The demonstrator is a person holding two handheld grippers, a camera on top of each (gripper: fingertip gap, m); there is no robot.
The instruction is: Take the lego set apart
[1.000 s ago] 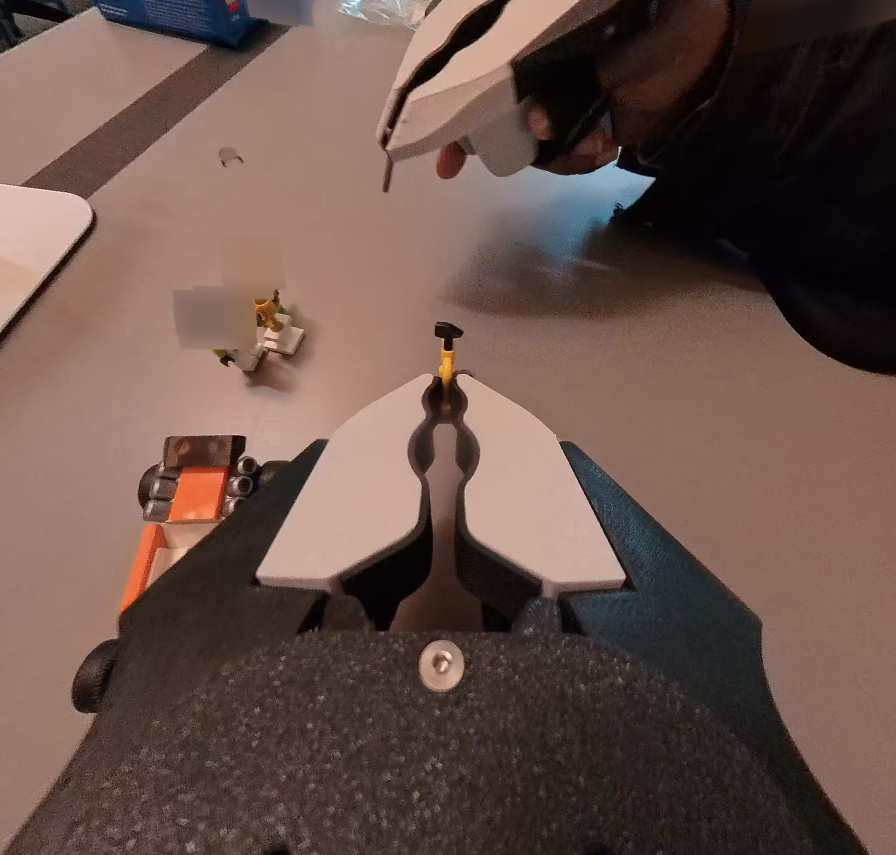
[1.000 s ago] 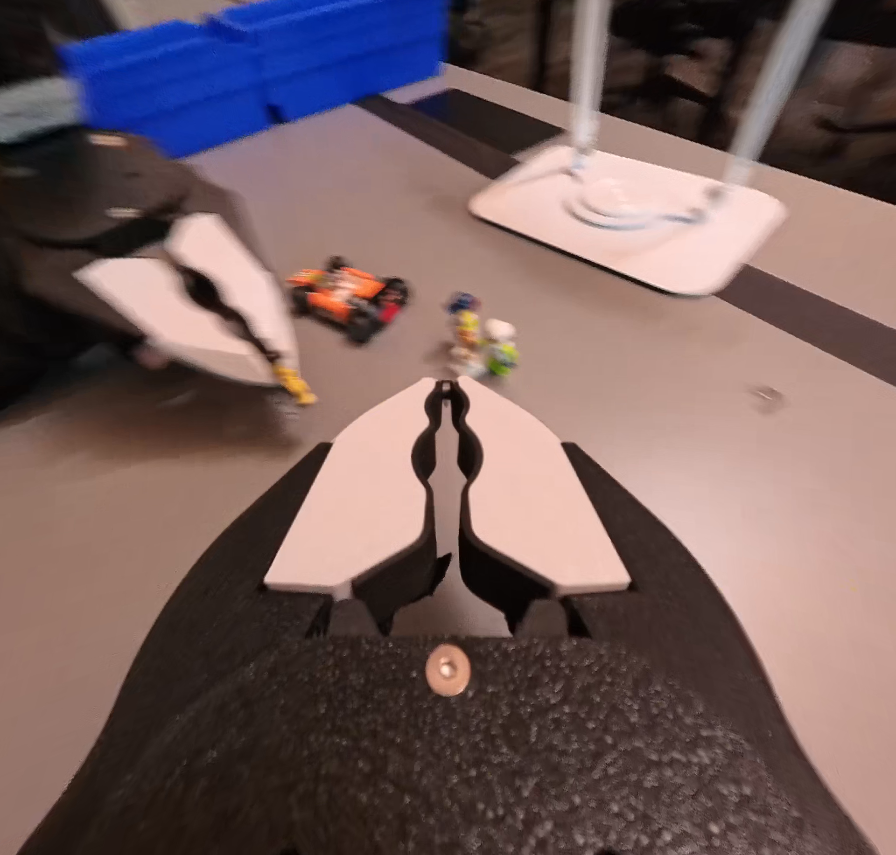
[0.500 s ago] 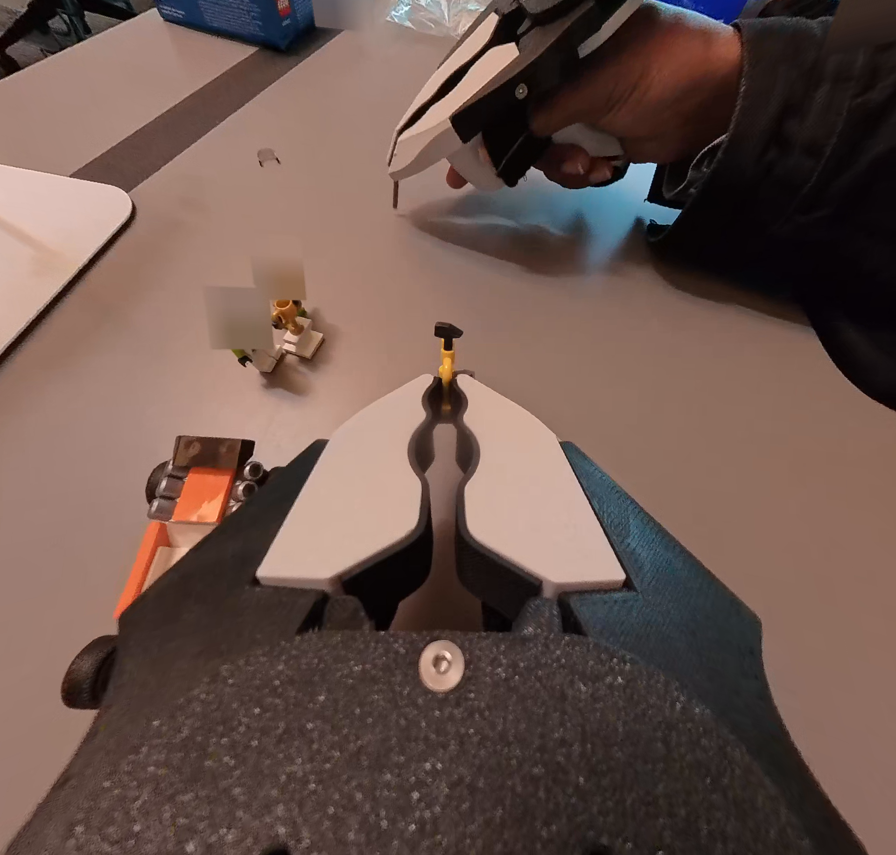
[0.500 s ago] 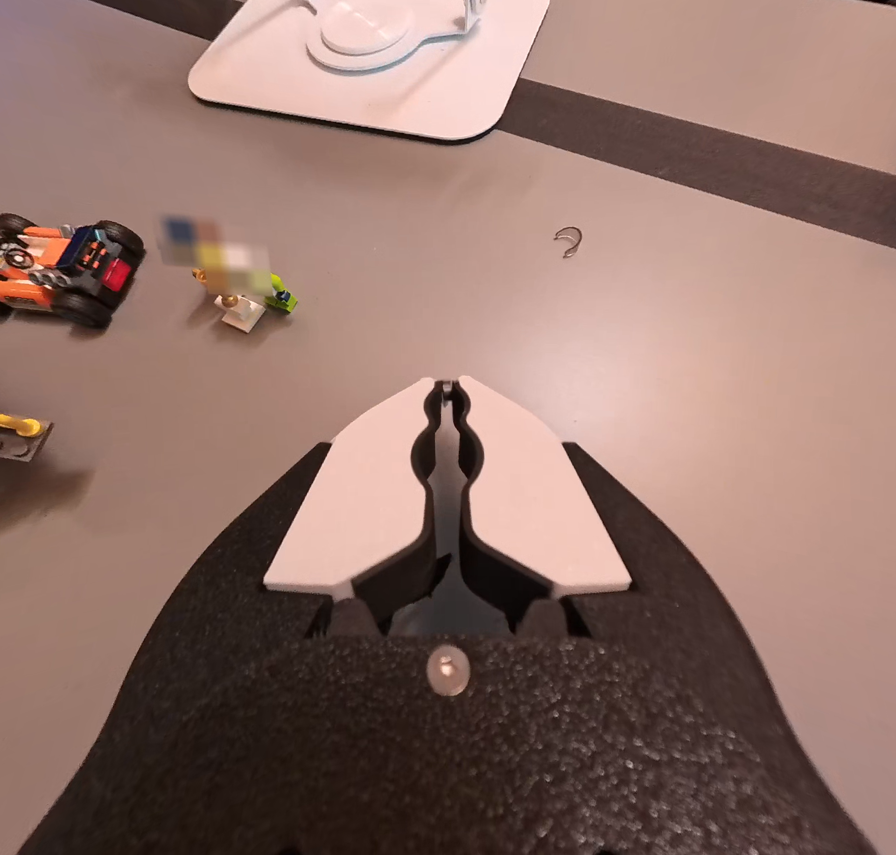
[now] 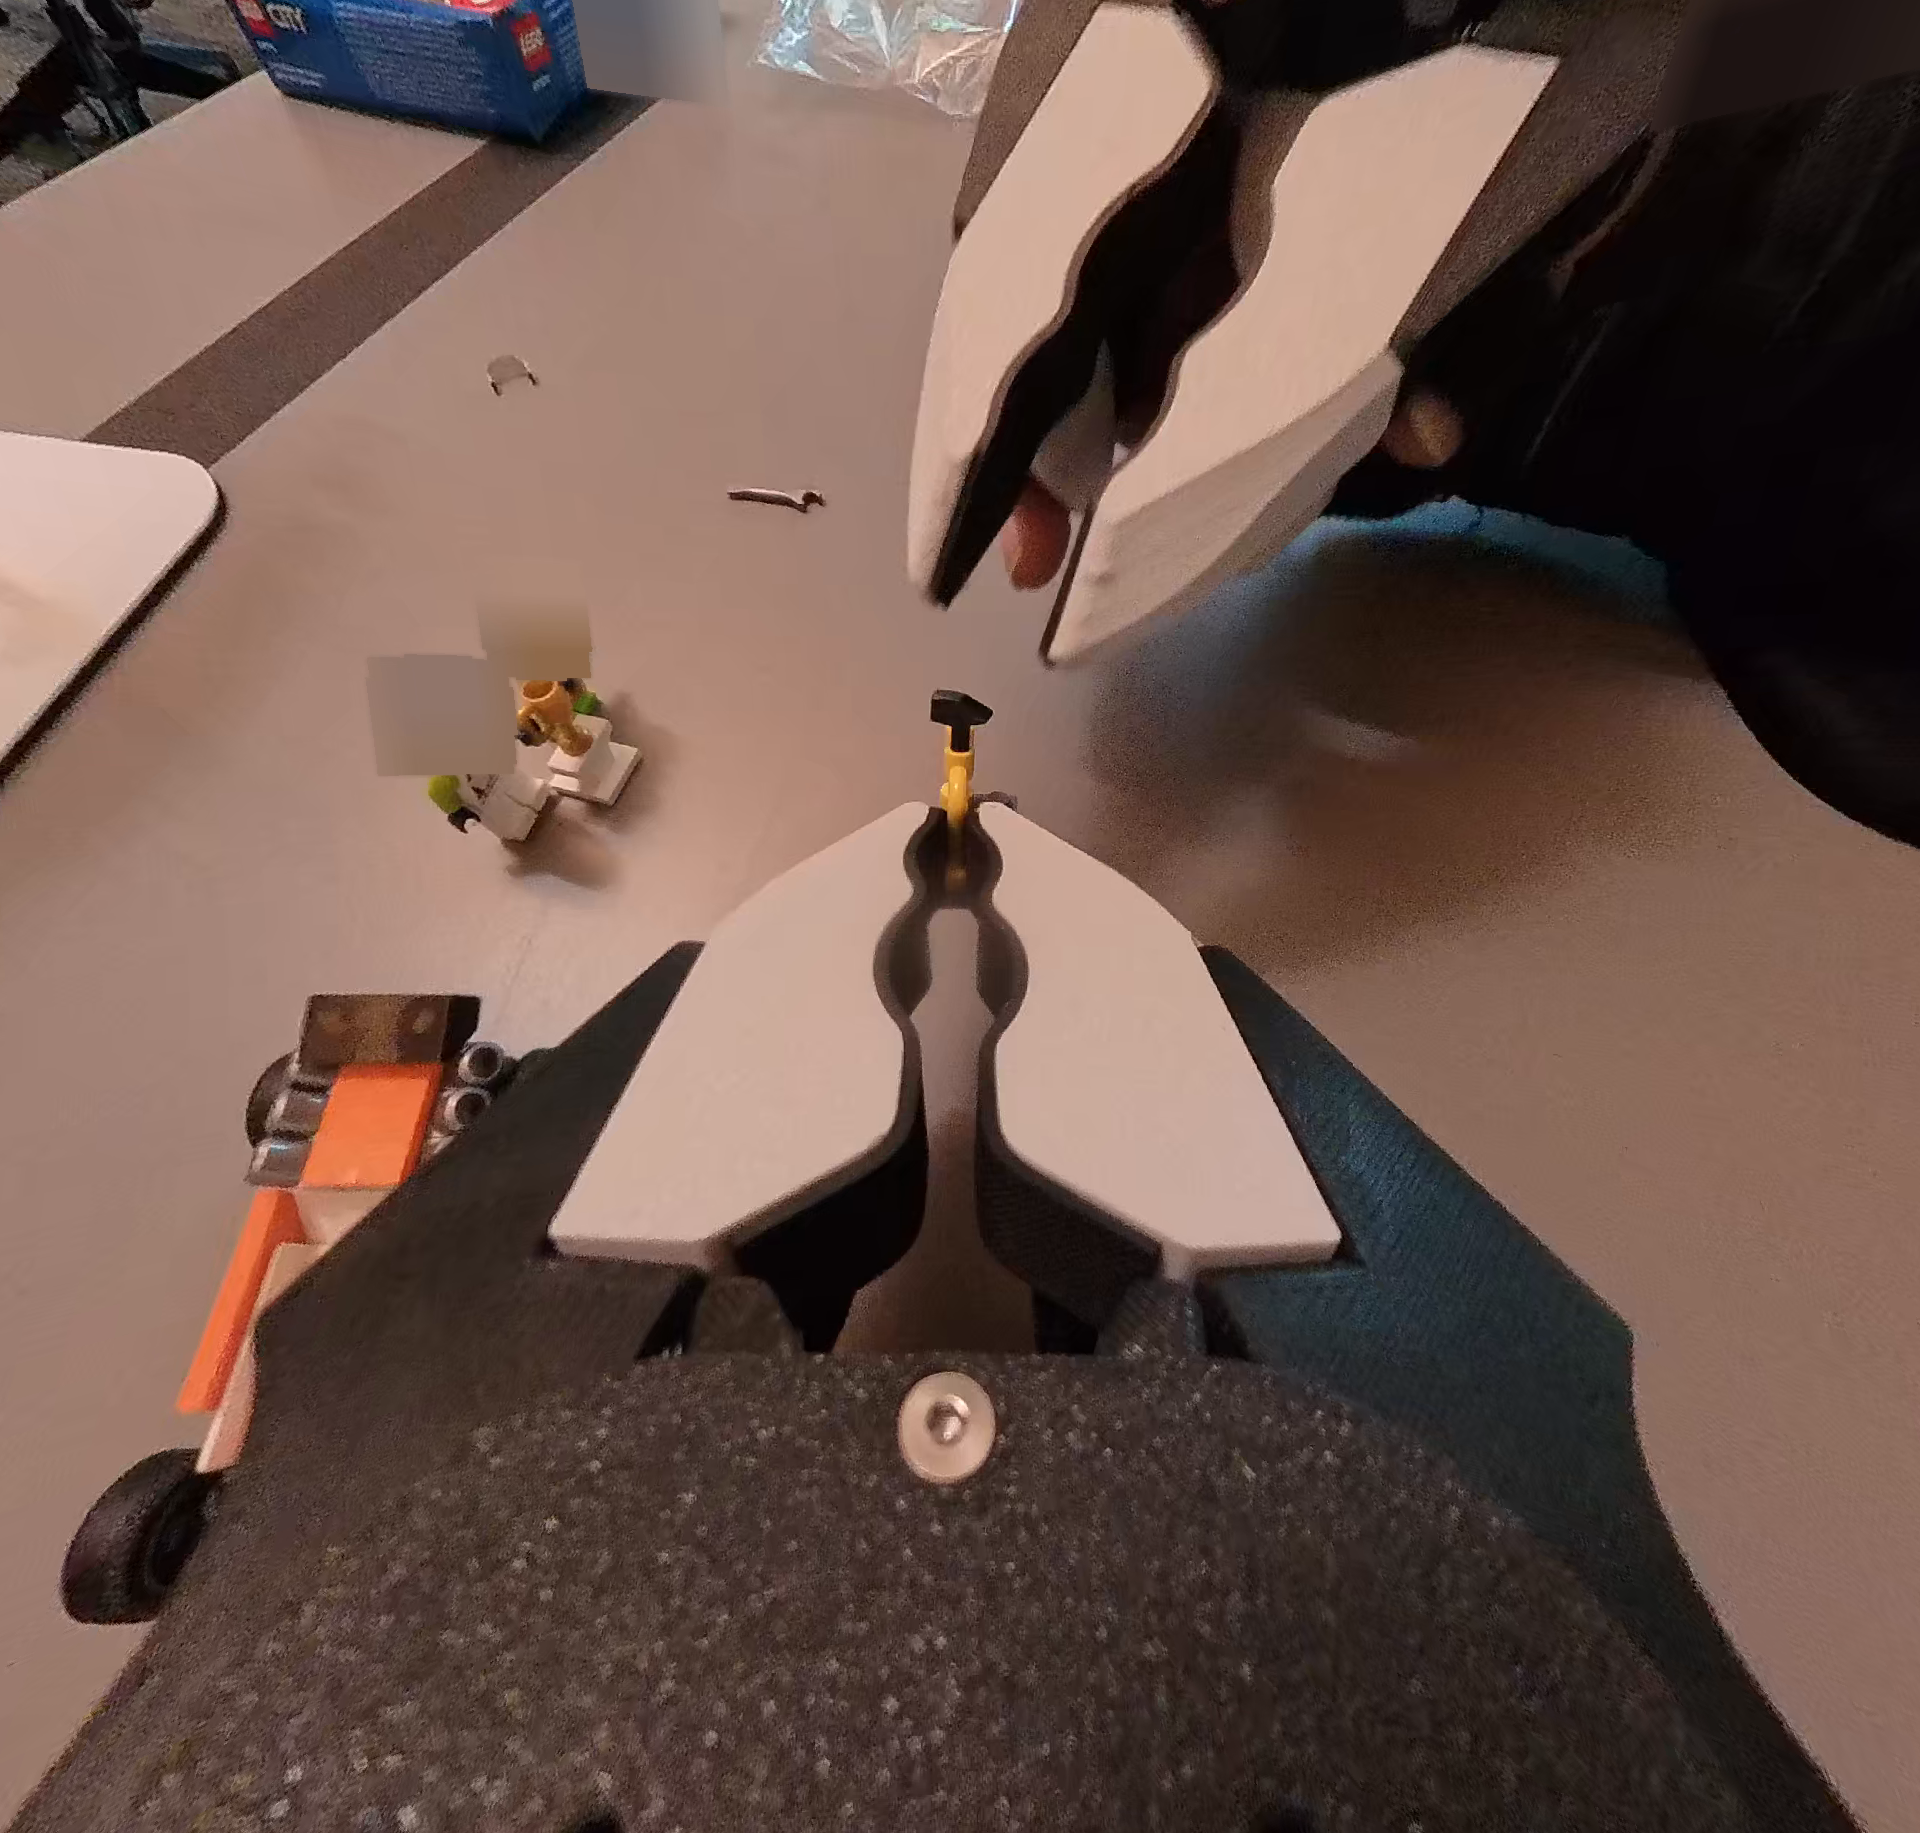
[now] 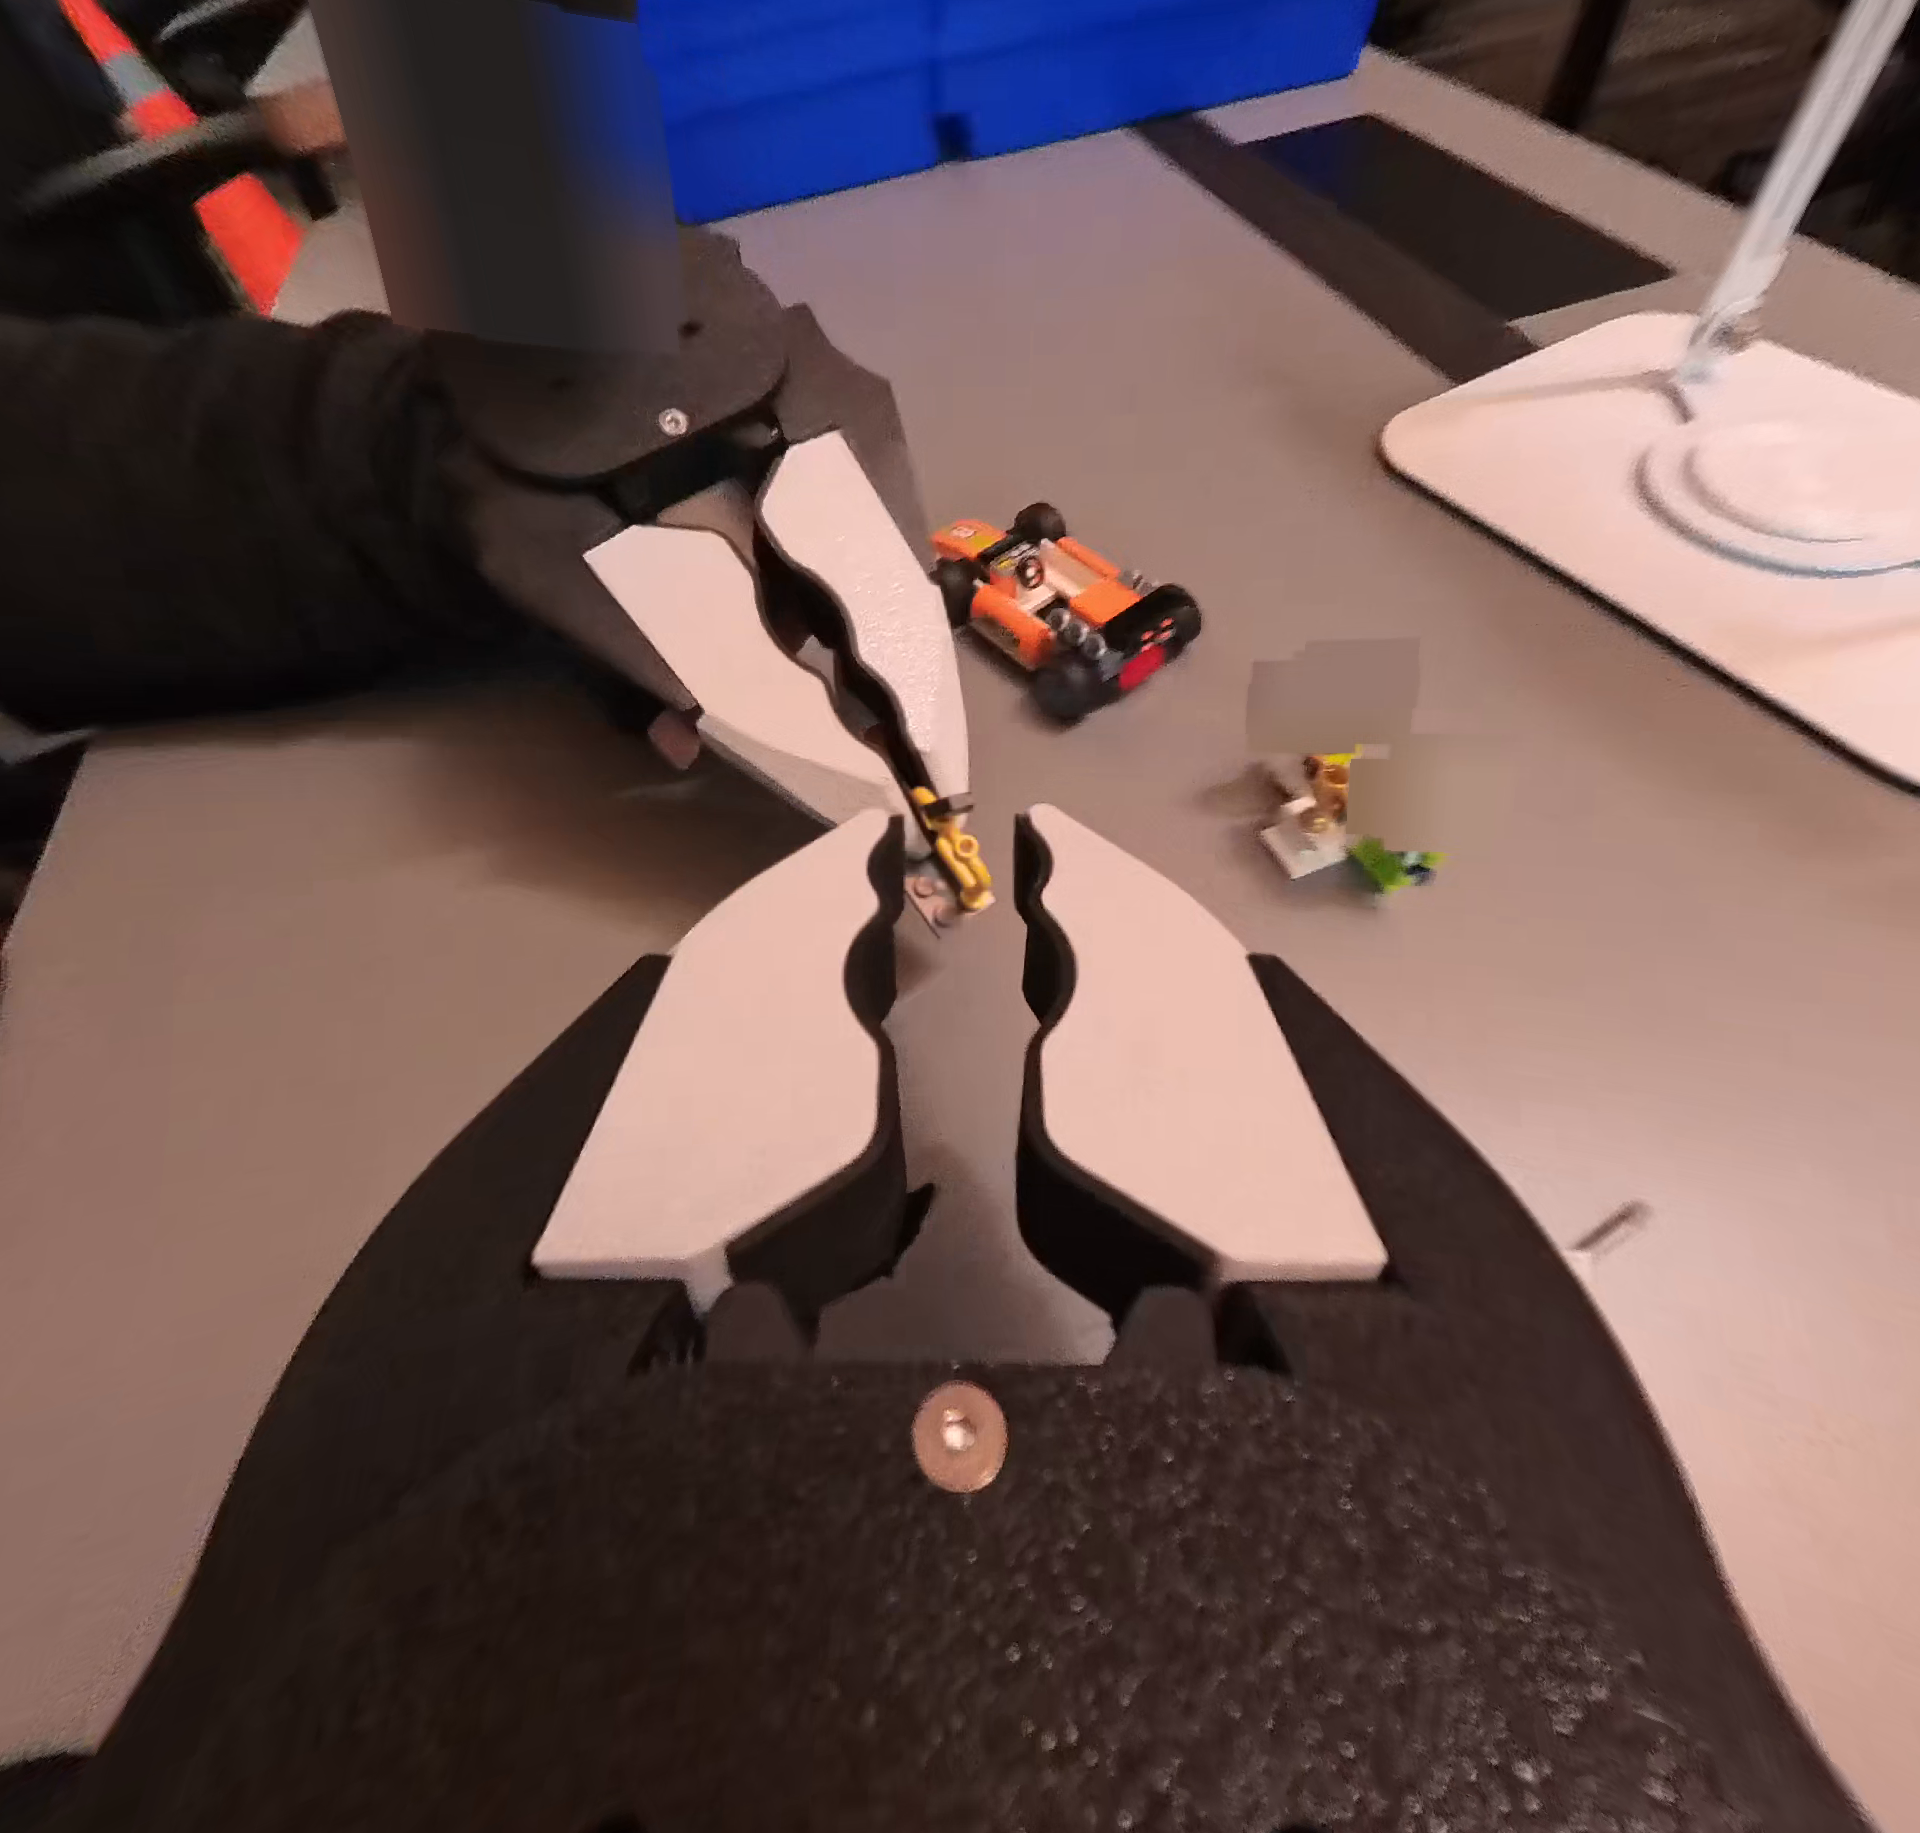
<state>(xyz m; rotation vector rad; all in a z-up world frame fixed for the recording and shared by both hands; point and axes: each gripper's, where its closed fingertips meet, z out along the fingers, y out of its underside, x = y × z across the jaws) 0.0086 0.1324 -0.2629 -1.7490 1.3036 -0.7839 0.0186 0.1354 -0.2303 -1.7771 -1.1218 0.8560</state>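
The right hand-held gripper (image 6: 1003,827), clenched half a second ago, has released and returned, jaws flanking the yellow lego piece (image 5: 954,744) that the left hand-held gripper (image 5: 961,815) grasps above the surface (image 5: 1351,952); a pull-apart looks imminent.

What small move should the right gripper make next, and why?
Probably ease the right gripper forward and close on the black tip of the yellow piece. The left gripper is shut on that piece, and the right one is open just before it.
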